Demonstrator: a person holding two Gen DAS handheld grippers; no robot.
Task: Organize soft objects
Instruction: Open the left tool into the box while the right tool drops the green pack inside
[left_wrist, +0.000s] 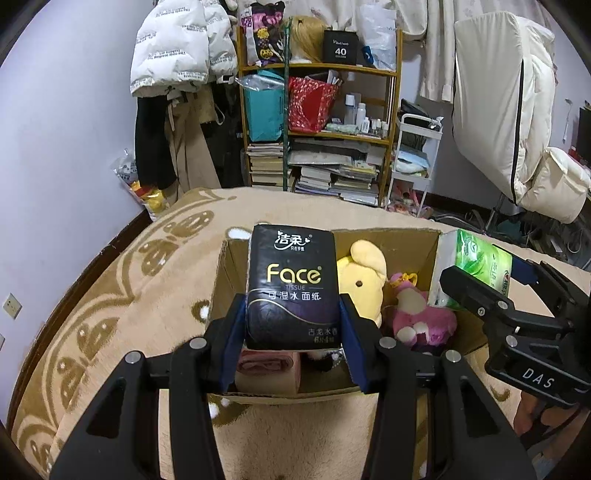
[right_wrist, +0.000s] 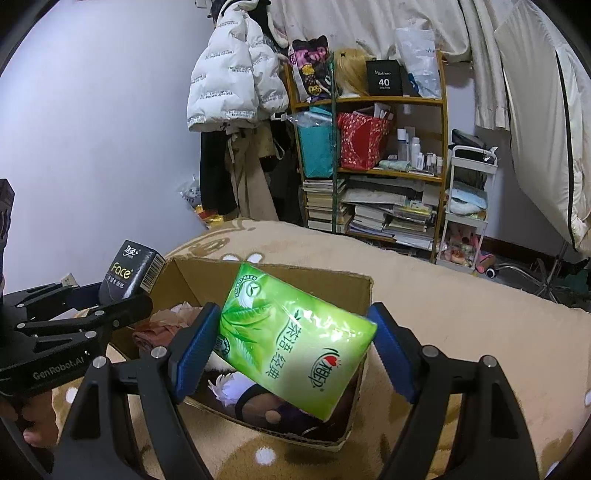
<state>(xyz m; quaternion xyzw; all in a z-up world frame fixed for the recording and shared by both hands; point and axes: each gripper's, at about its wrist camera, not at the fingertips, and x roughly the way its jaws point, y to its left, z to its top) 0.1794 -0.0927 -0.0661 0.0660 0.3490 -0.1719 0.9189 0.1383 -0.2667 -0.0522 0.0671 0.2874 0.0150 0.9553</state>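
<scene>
Two tissue packs held over the open brown cardboard box (left_wrist: 406, 240).
Left gripper (left_wrist: 291, 325) clamps the black plastic-wrapped pack (left_wrist: 291, 288); right gripper (right_wrist: 295, 339) clamps the green plastic-wrapped pack (right_wrist: 291, 339). Lower each into free space beside the plush toys (left_wrist: 369, 280) before releasing.

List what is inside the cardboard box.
In the box: a yellow plush, a pink plush, pink folded cloth and a dark plush. The two held tissue packs hide the rest.

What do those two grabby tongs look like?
Both tongs are black, built from flat bars joined by round silver bolts, with blue ribbed pads inside the fingers. The left tongs have white letters reading GenRobot.AI on the body, and the right tongs say DAS.
</scene>
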